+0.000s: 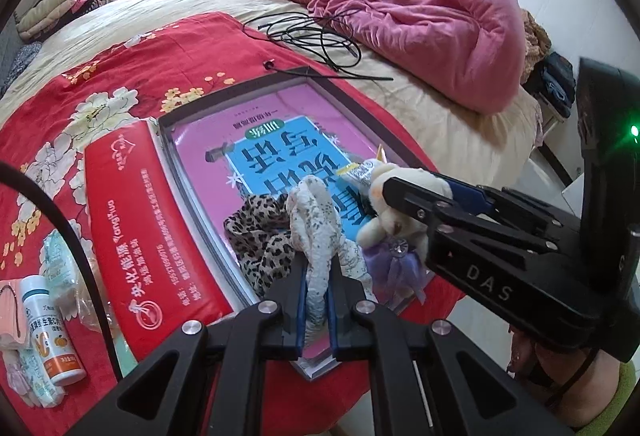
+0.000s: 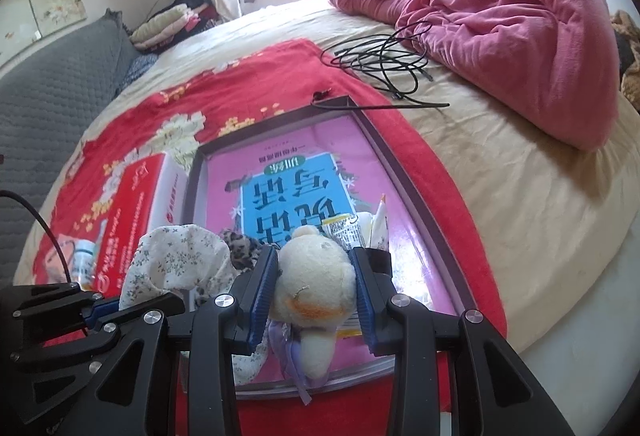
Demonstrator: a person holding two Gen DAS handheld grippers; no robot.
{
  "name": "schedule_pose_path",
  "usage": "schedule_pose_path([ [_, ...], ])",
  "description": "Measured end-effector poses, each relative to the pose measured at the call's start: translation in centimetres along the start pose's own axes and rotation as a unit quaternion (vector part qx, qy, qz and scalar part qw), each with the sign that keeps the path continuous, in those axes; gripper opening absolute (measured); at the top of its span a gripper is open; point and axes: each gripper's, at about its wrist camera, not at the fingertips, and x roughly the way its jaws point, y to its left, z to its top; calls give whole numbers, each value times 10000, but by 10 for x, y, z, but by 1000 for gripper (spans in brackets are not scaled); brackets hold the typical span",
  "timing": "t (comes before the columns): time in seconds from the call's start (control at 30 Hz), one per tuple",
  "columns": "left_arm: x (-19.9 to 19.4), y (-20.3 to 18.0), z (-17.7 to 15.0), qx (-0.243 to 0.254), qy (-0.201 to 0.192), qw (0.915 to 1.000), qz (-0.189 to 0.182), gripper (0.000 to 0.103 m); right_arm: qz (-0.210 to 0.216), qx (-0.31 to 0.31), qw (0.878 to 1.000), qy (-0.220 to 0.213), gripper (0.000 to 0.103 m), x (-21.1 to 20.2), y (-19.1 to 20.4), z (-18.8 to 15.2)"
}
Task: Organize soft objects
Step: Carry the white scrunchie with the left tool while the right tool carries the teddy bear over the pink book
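Left gripper (image 1: 316, 288) pinches floral cloth (image 1: 316, 232).

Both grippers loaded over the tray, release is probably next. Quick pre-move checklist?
1. Left gripper shut on floral cloth: ok.
2. Right gripper shut on plush: ok.
3. Both loads over tray: ok.
4. Loads resting on tray floor: cannot tell.
5. Drop spot free: not ok, leopard cloth and a packet lie there.
6. Cable outside tray: ok.
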Motion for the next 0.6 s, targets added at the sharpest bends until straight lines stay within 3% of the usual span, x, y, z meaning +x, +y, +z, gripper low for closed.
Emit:
schedule_pose_path([
  [0.6,20,6,-2,-104,156,9998,-53,9,-391,-252,9989,108,43,23,-8,-3],
])
